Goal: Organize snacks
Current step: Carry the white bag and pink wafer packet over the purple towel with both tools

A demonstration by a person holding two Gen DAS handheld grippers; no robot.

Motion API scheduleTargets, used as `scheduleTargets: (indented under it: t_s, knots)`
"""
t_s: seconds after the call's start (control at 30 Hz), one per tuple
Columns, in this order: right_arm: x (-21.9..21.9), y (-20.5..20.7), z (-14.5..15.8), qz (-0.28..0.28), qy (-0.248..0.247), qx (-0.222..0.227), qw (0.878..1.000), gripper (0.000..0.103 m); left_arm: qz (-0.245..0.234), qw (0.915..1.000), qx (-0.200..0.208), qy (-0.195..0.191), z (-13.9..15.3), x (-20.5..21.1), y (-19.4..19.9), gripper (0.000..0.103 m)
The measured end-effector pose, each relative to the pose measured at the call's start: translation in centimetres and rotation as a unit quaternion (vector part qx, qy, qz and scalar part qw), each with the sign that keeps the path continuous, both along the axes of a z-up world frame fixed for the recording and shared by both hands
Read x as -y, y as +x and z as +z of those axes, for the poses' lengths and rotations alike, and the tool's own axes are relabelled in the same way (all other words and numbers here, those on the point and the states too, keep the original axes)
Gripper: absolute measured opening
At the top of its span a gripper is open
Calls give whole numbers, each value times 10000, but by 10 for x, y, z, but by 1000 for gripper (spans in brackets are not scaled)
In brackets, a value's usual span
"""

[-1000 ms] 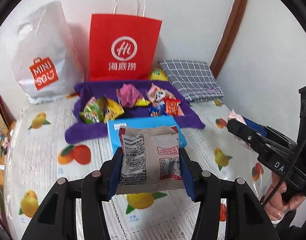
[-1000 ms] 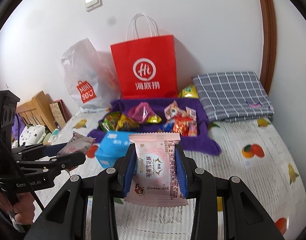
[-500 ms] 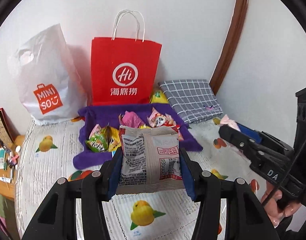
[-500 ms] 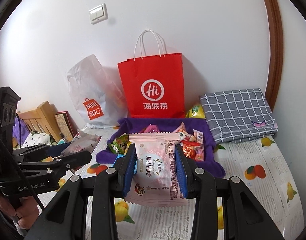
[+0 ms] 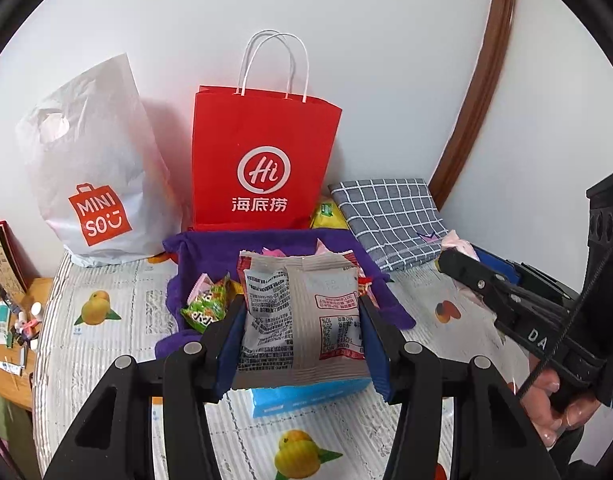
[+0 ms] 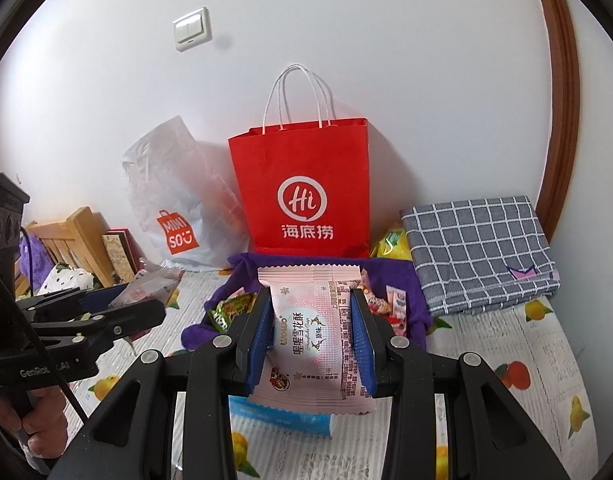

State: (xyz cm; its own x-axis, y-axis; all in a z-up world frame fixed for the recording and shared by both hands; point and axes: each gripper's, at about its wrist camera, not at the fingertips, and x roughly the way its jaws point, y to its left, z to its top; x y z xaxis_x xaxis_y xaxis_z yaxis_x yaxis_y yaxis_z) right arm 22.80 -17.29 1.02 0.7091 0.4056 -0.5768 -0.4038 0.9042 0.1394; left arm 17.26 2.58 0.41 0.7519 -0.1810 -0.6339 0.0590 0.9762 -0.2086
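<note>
Gripping a grey snack packet (image 5: 302, 312) between its blue pads, the left gripper (image 5: 302, 320) holds it up over the bed, printed back side toward the camera. The jaws are clenched on the packet's two side edges, and the packet stands nearly upright between them. The right gripper (image 6: 312, 336) grasps a pink snack packet (image 6: 312, 332) the same way, its pads pressed on both long edges, with the packet's front facing the camera.

Below both packets lies a blue tissue pack (image 5: 306, 396) on the fruit-print bedsheet (image 5: 106, 320). Behind it spreads a purple cloth (image 5: 210, 248) carrying the loose snacks: a green-and-yellow packet (image 5: 206, 306) sits at its left side, and red and pink wrappers (image 6: 394, 308) lie toward its right, partly hidden by the held packets.

At the wall stands a red paper bag (image 5: 262, 160) with white handles, upright, just behind the purple cloth. A white plastic shopping bag (image 5: 94, 168) leans beside it on the left. A folded grey checked cloth (image 5: 390, 216) rests to the right of the red bag, and a yellow packet (image 5: 326, 212) pokes out between the two.

From the left camera, the right gripper appears at the right edge, with the person's hand (image 5: 562, 408) wrapped around its handle. From the right camera, the left gripper shows at the left edge with the grey packet in it.
</note>
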Motion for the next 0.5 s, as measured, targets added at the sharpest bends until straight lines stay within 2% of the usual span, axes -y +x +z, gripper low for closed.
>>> scheduleTargets:
  t_s: [0.2,0.5]
  knots:
    - [-4,24,-2,-11,146,-95,9998,38,91,9999,-58,-12,-4,-8,18,51]
    - [-12,57,-23,-32,204,-353,9992,38,244,9994,-219,-105,-17,-24,46,51]
